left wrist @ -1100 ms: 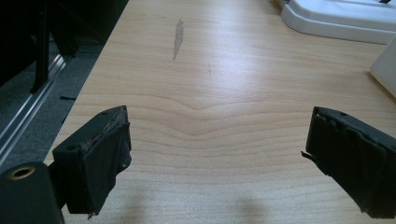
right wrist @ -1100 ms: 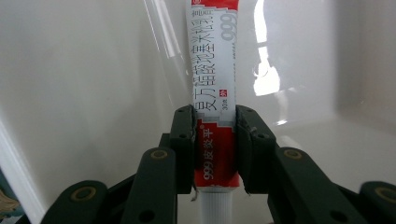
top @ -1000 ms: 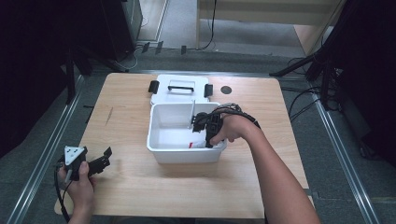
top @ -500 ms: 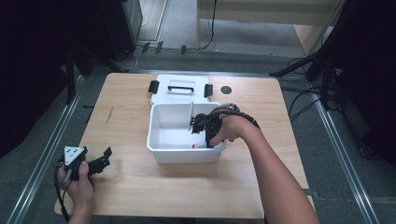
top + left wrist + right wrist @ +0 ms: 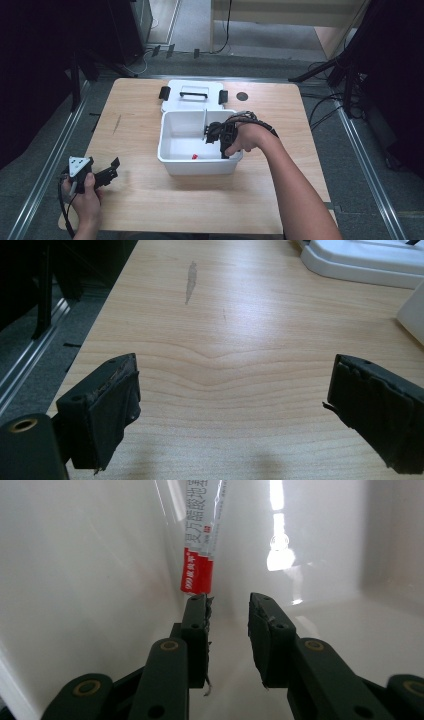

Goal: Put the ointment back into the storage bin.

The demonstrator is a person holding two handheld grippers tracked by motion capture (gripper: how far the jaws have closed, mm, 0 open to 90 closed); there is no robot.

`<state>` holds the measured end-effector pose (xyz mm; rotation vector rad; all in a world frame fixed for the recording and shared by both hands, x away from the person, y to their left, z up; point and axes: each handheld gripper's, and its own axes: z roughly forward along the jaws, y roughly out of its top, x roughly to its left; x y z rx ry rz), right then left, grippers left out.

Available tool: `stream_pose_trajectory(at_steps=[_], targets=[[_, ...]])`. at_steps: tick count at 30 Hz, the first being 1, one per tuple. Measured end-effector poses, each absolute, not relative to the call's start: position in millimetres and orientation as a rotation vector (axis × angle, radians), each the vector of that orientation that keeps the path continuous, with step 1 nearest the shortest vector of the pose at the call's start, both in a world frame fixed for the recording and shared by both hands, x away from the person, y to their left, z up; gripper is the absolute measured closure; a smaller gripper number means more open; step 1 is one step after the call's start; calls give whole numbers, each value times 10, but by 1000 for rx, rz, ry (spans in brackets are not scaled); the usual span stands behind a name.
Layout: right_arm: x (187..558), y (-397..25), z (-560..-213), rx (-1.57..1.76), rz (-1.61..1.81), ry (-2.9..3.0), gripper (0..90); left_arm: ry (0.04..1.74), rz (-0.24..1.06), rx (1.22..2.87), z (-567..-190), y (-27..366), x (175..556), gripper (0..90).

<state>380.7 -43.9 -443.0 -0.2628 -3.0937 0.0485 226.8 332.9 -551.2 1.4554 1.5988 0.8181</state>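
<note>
Changes since the earlier frames: right tongs (image 5: 216,133) sit a little nearer the bin's front right corner, hand (image 5: 245,137) lower over the rim; left tongs (image 5: 111,169) unmoved.

Item 1, white bin (image 5: 172,159): open-topped, rectangular, standing at the middle of the desk (image 5: 135,115). Inner walls glossy, with light glare in the right gripper view.

Item 2, tube (image 5: 202,540): slim, white and silver with a red band and printed characters. In the right gripper view it hangs or leans nearly upright against the bin's inner wall (image 5: 75,555), its red end just above and beyond the left-hand jaw tip. In the high view it shows as a thin pale strip (image 5: 204,124) inside the bin, just beside the right tongs.

Item 3, small red thing (image 5: 194,157): on the bin floor near the front wall; too small to identify.

Item 4, white lid (image 5: 192,102): flat on the desk just behind the bin, handle and two black clasps showing.

Item 5, right tongs: inside the bin, jaws parted by a narrow gap, nothing between them; the tube is not gripped.

Item 6, left tongs: low over the desk's near left corner, well apart from the bin, jaws spread wide, holding nothing; bare wood lies between them in the left gripper view.
</note>
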Motion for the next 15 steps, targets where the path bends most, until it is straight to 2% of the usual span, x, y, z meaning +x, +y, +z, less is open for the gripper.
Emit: stream_pose_trajectory(at_steps=[8,15], targets=[[3819,-461,-4350,-282,-15,-3104,708,1600,820,1457,-5511,3328,2268,69],[3807,-520,-4170,-319,-120,-3105,756,1600,823,1461,-5511,3327,2268,69]])
